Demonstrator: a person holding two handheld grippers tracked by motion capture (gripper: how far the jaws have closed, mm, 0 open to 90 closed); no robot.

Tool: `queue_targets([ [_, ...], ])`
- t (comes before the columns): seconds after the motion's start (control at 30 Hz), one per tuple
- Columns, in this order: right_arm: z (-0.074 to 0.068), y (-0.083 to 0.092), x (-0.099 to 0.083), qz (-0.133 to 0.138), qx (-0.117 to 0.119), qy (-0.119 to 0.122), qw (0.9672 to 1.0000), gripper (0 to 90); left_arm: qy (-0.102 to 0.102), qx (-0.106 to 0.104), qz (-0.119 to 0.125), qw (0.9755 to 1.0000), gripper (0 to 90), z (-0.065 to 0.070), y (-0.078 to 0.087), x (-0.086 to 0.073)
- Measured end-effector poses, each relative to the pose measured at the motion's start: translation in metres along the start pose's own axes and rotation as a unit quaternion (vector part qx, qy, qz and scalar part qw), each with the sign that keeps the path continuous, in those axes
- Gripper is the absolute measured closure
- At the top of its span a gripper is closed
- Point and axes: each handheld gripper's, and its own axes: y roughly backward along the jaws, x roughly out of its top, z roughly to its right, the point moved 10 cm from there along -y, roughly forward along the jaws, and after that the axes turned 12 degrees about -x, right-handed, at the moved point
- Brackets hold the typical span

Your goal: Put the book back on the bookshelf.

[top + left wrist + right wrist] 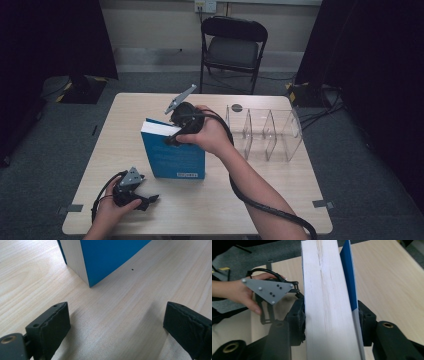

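Observation:
A blue book [175, 155] stands upright on the table, its white page block facing up and left. My right gripper [174, 139] comes down on its top edge and is shut on it. In the right gripper view the two black pads [298, 317] press the page block [327, 302] on one side and the blue cover on the other. My left gripper [149, 200] rests on the table near the front left corner, open with nothing between its jaws. Ahead of the left gripper [116, 325] is bare wood, then the book's lower corner [110, 255].
A clear plastic organizer with several compartments [265, 132] stands on the table's right half, close to my right forearm. The light wooden table [280, 185] has grey tape marks at its front corners. A black folding chair [232, 47] stands beyond the far edge.

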Motion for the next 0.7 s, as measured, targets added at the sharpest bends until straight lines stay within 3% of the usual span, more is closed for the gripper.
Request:
queue_targets([
  [0.1,0.002,0.000,-0.003,0.000,0.001,0.012,0.9999,50.1,0.000,0.000,0.000,1.0000,6.4,0.000,0.000,0.000],
  [0.33,0.005,-0.001,-0.009,0.000,0.002,0.010,0.9999,49.1,0.000,0.000,0.000,1.0000,6.4,0.000,0.000,0.000],
  [0.6,0.005,0.000,-0.015,0.007,0.011,-0.003,0.9999,48.3,0.000,0.001,0.003,1.0000,6.5,0.000,0.000,0.000],
  [0.7,0.006,-0.001,-0.018,-0.002,0.010,-0.006,0.9999,46.7,0.000,0.001,0.002,1.0000,6.5,0.000,0.000,0.000],
])
